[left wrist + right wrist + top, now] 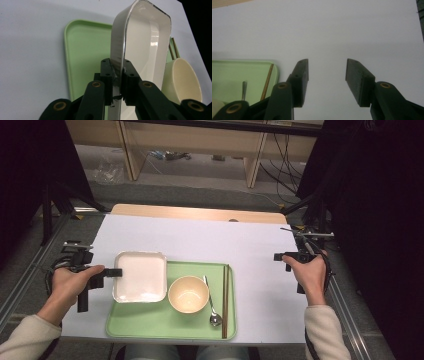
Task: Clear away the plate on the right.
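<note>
Left gripper clenched on left rim of white plate; in left gripper view, jaws pinch plate edge tight. Plate sits over upper-left corner of green tray, partly overhanging tray edge. Bowl just beside plate on tray. Spoon and chopsticks lie right of bowl. Right gripper released, jaws wide apart, nothing between, over bare white table, well apart from tray.
</note>
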A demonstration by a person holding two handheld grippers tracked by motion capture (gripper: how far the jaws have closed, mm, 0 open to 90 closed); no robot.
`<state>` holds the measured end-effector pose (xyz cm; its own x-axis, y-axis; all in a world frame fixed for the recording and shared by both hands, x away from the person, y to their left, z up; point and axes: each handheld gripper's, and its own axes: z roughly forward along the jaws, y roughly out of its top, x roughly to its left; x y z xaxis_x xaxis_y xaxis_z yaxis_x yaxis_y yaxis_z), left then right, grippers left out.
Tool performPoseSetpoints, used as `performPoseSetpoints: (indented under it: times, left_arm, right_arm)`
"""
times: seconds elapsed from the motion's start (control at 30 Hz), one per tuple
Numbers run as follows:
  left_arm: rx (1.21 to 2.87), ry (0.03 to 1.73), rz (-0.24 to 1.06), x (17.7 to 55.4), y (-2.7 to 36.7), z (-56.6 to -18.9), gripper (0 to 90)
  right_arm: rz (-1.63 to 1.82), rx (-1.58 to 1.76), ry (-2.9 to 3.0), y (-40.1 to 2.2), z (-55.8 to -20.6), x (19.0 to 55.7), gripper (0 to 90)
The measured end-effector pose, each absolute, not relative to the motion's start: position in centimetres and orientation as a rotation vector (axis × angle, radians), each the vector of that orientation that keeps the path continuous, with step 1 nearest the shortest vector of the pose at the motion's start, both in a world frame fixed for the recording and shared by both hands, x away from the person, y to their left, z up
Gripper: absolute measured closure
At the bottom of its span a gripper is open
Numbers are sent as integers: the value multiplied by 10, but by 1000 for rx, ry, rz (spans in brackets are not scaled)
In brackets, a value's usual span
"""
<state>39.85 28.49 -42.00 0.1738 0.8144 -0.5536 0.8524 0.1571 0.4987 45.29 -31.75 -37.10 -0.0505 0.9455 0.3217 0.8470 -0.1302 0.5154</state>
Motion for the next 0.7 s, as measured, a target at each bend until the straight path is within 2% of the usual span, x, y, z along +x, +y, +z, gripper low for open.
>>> performPoseSetpoints:
  times: [0.43,0.7]
  left_arm:
    - [1720,1632,-75,406,284,-435,811]
    - [1690,1655,-105,411,279,-441,810]
  right_arm:
    - [906,2021,1997,-319,-372,452,541]
    - [877,2027,1988,-315,-375,453,541]
